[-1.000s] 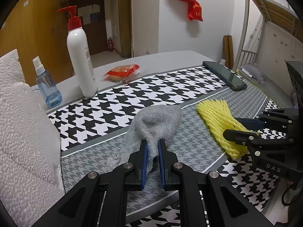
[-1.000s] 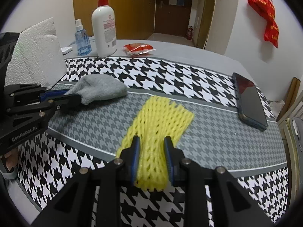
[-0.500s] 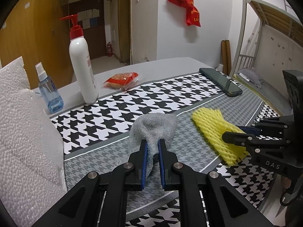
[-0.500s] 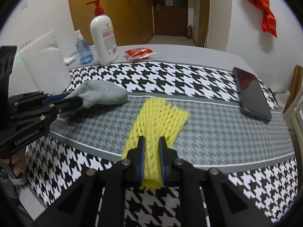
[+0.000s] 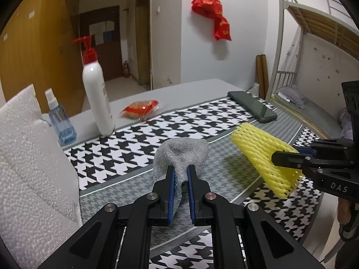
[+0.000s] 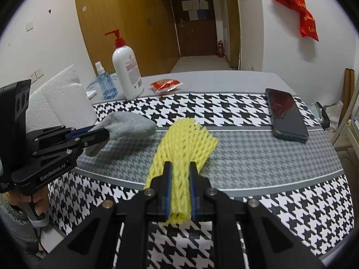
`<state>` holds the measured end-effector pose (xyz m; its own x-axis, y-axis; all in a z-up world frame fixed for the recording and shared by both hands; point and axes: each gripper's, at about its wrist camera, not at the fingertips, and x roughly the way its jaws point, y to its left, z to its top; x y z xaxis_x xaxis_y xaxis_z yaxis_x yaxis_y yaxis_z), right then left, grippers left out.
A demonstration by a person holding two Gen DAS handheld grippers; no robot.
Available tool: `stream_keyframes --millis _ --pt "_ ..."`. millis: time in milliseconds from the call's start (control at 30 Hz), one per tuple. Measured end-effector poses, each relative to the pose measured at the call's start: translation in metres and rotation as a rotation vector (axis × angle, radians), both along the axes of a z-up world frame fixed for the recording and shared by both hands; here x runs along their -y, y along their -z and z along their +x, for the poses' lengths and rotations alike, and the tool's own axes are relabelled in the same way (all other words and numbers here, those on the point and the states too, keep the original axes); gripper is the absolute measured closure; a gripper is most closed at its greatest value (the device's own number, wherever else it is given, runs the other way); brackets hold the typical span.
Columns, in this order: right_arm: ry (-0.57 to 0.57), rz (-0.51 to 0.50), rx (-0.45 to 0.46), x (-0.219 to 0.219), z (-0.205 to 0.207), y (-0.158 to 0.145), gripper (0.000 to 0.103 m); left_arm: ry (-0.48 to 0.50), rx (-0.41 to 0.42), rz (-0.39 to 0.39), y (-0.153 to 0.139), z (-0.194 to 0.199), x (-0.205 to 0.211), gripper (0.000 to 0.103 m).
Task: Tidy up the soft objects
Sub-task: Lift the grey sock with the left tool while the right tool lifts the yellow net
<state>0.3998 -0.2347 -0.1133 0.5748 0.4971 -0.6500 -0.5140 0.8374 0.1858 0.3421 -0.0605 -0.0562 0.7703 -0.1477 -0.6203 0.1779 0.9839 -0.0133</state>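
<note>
With both soft items now gripped, I log the task as mid-way: pickup done, sorting not yet.

Left hand-held gripper [image 5: 178, 174]: clenched on the gray cloth [image 5: 181, 154], which bunches up ahead of the blue pads. Its free end looks lifted off the counter [image 5: 139, 103], though from this angle I cannot tell whether the lower fold still touches the houndstooth mat [image 6: 235, 109].

Right hand-held gripper [image 6: 180, 174]: clamped on the near end of the yellow foam net [image 6: 186, 143]. In the left wrist view the net hangs tilted in the air with its shadow on the mat below, so it is clear of the surface.

Remaining, as I judge it: carry both to a common spot and set them down. No bin or tray shows in either view. The white foam sheet [image 5: 29, 168] at the left edge is the only other soft thing and may be the gathering point. Lotion bottle [image 6: 126, 74], spray bottle [image 6: 105, 85], snack packet [image 6: 165, 84] and phone [image 6: 285, 114] sit untouched along the far side.
</note>
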Motion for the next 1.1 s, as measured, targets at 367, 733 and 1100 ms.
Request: stream_keyframes --millis 367,733,1100 --pt "0.044 0.044 0.063 0.011 -0.025 -0.023 0.086 0.074 0.066 -0.048 -0.028 -0.025 0.008 0.092" --pt "0.070 0.085 0.139 0.019 -0.057 -0.049 0.086 0.086 0.148 -0.040 -0.058 -0.061 0.005 0.092" --pt "0.063 0.103 0.197 0.017 -0.083 -0.069 0.086 0.072 0.206 -0.042 -0.075 -0.091 -0.003 0.092"
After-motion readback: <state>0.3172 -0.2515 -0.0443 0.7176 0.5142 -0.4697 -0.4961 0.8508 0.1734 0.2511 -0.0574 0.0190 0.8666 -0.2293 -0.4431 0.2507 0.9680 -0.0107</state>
